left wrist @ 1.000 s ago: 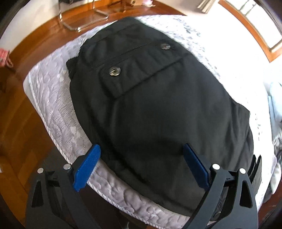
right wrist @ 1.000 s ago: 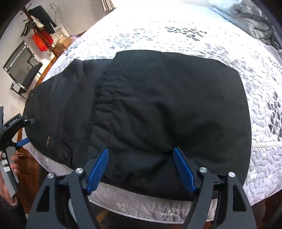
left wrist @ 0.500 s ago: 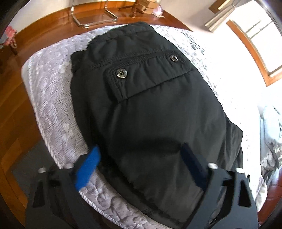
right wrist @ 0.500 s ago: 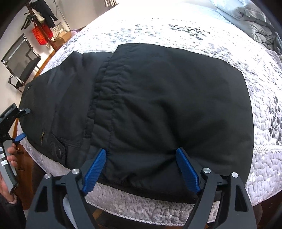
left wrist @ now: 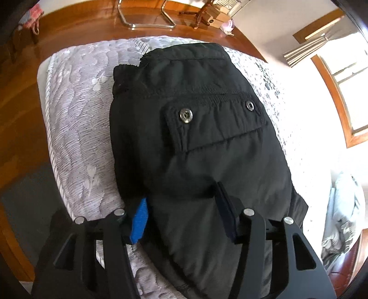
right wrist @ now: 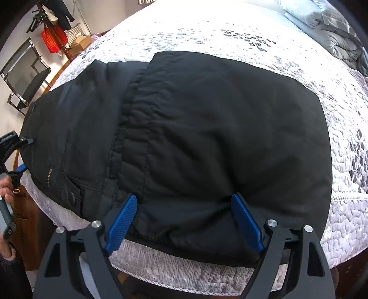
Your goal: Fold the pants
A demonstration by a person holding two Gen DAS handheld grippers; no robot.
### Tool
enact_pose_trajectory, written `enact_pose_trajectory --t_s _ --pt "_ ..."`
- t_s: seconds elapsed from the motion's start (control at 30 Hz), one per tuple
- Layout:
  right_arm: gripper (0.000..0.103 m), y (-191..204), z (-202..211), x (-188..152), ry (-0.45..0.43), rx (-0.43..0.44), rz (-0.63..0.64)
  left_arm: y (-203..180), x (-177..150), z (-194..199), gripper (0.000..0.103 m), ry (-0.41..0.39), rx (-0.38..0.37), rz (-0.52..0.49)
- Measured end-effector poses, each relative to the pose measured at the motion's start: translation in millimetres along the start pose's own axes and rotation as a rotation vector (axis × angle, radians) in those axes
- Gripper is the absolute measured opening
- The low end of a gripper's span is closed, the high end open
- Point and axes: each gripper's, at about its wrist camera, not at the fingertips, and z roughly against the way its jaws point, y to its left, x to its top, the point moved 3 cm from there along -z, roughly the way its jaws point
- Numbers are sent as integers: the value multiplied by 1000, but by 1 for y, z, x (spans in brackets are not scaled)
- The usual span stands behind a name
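Observation:
Black pants (left wrist: 207, 147) lie folded on a quilted bed corner, pocket flap with two metal snaps facing up. In the right wrist view the pants (right wrist: 207, 128) spread across the bed near its front edge, one layer folded over another. My left gripper (left wrist: 184, 211) is open, its blue fingers straddling the near edge of the pants, the left pad partly tucked under the fabric. My right gripper (right wrist: 184, 218) is open, its blue fingers pressed into the near edge of the pants. The left gripper also shows at the far left of the right wrist view (right wrist: 13, 156).
The white-grey quilt (left wrist: 76, 128) covers the bed; its corner drops to a wooden floor (left wrist: 23, 96). A chrome chair base (left wrist: 145, 20) stands beyond. A grey duvet (right wrist: 326, 27) lies at the bed's far right. A black chair (right wrist: 27, 78) stands left.
My left gripper has moved forward onto the pants and its fingers have come closer together over the fabric edge. My right gripper has edged slightly forward.

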Motion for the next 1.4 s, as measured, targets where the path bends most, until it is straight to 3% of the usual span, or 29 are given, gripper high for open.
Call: enact_pose_trajectory --t_s 0.03,0.07,0.17,0.4,0.7,0.93,1.17,1.4 --pt "85 1 0 0 1 -1 0 0 0 1 48 6 -2 -1" --pt "85 1 0 0 2 -2 1 0 -1 4 34 1 -2 -10" --pt "85 2 -2 1 5 -6 -1 -2 3 12 15 -26 -30 -30" --pt "86 2 -4 -2 0 4 0 -4 -4 36 10 -86 -42 -35" --pt "86 -4 -2 -4 -8 26 -8 -68 -26 75 9 -191 -81 -345" --pt "86 -21 6 -5 -31 98 -76 -127 -73 95 8 -215 -146 -654" --pt "86 -48 17 -4 -61 142 -158 -155 -134 93 8 -157 -216 -947" --pt "86 -63 22 -2 -77 162 -204 -151 -185 77 3 -54 -256 -1149"
